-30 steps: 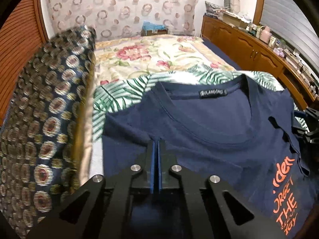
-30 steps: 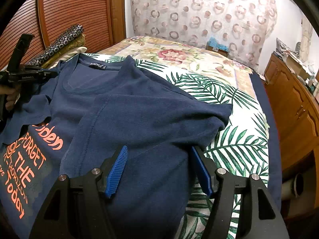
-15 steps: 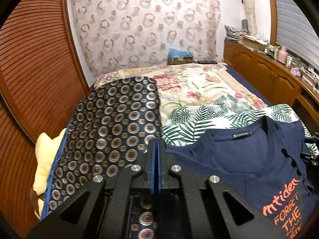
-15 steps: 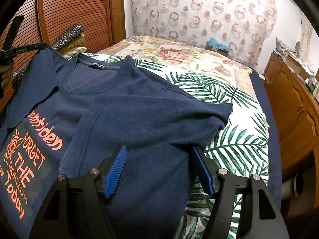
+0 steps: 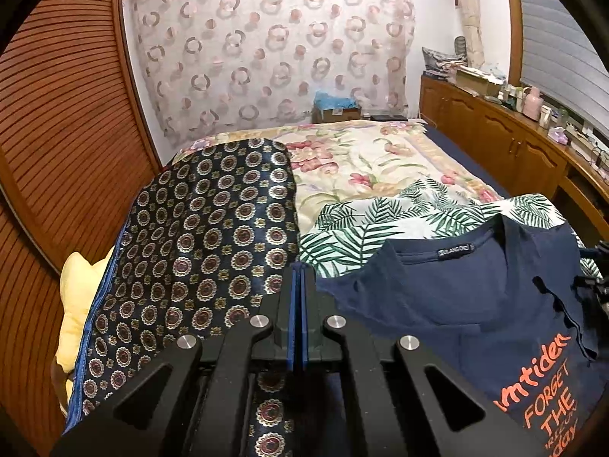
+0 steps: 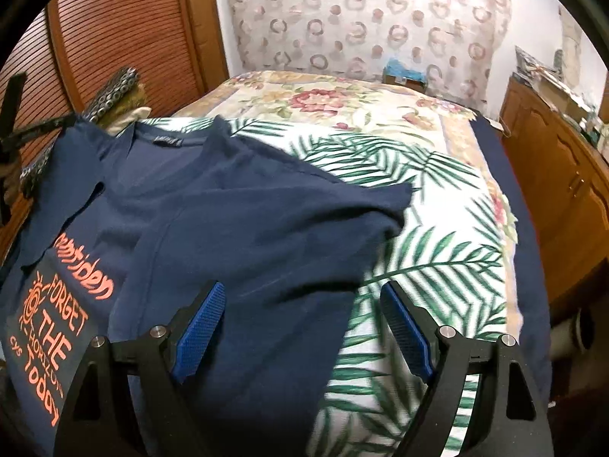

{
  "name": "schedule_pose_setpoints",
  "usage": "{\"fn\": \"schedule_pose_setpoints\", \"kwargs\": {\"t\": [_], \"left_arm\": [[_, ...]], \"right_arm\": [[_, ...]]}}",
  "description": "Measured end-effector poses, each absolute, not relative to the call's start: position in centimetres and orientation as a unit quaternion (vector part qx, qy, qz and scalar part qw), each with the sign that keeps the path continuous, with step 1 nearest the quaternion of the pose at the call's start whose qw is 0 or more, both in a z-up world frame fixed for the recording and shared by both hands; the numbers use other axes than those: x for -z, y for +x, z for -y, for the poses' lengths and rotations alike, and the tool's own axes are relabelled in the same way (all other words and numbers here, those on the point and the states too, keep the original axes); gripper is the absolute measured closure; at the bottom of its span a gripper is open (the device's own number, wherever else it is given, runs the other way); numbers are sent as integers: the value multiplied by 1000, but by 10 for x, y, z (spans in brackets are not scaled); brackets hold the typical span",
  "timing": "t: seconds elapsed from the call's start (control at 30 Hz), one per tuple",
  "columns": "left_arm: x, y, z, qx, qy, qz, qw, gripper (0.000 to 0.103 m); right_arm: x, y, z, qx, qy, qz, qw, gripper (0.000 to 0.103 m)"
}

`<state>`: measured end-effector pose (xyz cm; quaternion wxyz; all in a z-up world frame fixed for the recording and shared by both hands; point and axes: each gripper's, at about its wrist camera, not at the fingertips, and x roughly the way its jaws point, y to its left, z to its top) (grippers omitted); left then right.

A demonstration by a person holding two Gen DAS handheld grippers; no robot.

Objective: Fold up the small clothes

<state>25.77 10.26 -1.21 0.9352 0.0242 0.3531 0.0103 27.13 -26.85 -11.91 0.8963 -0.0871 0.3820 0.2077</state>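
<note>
The navy T-shirt (image 6: 243, 221) lay on the bed (image 6: 437, 251). The left gripper (image 5: 300, 297) was pinched fully shut on the shirt's left sleeve edge, lifted above the shirt's body. The right gripper (image 6: 304, 327) hovered over the folded right side, jaws opening, gripping nothing; the left sleeve should be carried inward across the shirt, kept taut.

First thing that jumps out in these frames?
The navy T-shirt with orange lettering, spread on the palm-leaf sheet in the middle of the bed. Left tongs are shut on its edge, lifted beside the dark medallion-print cloth. Right tongs are opening over the folded-in side, pads clear of the fabric.
</note>
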Motion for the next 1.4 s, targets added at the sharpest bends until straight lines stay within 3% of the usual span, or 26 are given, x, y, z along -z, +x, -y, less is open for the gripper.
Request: {"fn": "schedule_pose_setpoints", "kwargs": {"t": [0.3,0.53,0.7,0.77,0.83,1.1,1.4], "left_arm": [[8,252,-94,1,27,-346,938,100],[4,247,-94,3,24,-340,940,100],[1,241,-95,7,23,-336,942,100],[0,237,-95,10,21,-333,943,100],[-1,233,-95,13,20,-330,944,100],[-22,201,-90,27,11,-301,953,100],[-39,147,-90,39,8,-267,963,100]], "right_arm": [[115,310,282,-212,-59,-407,887,35],[109,337,270,-223,-68,-417,879,68],[111,341,261,-217,-80,-417,879,79],[108,337,261,-219,-84,-408,882,91],[101,330,260,-222,-82,-392,889,95],[59,279,258,-239,-81,-307,918,98],[37,209,265,-247,-88,-264,928,98]]}}
